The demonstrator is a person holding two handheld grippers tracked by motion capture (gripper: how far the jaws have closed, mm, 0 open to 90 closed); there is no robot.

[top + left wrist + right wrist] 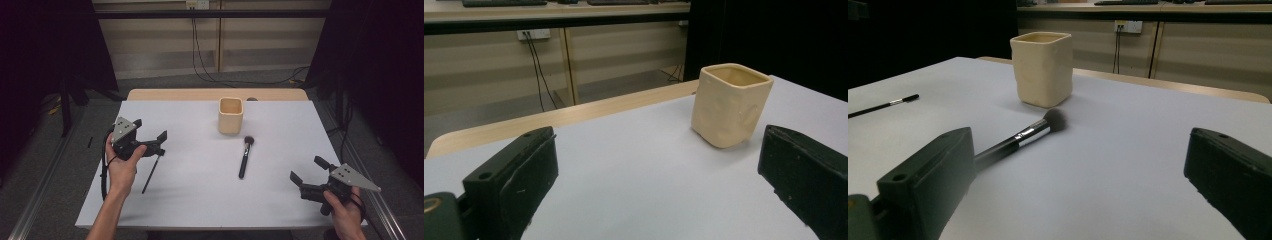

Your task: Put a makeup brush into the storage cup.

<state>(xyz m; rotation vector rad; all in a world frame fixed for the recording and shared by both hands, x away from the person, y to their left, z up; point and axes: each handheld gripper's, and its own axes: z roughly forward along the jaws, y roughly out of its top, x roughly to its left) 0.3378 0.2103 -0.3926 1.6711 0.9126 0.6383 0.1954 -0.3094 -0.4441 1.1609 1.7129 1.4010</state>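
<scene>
Nothing yet done: makeup brush (245,157) lay mid-desk, thin brush (151,173) near the left edge, cup (230,115) empty toward the far edge. Left gripper (150,136) and right gripper (306,170) gaped, holding nothing.

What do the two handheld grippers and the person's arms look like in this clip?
Both the left gripper and the right gripper are black with two blocky jaws, each topped by a grey three-cornered plate with dark dots. A black cable loops from the left one. Forearms are bare, no sleeves visible.
</scene>
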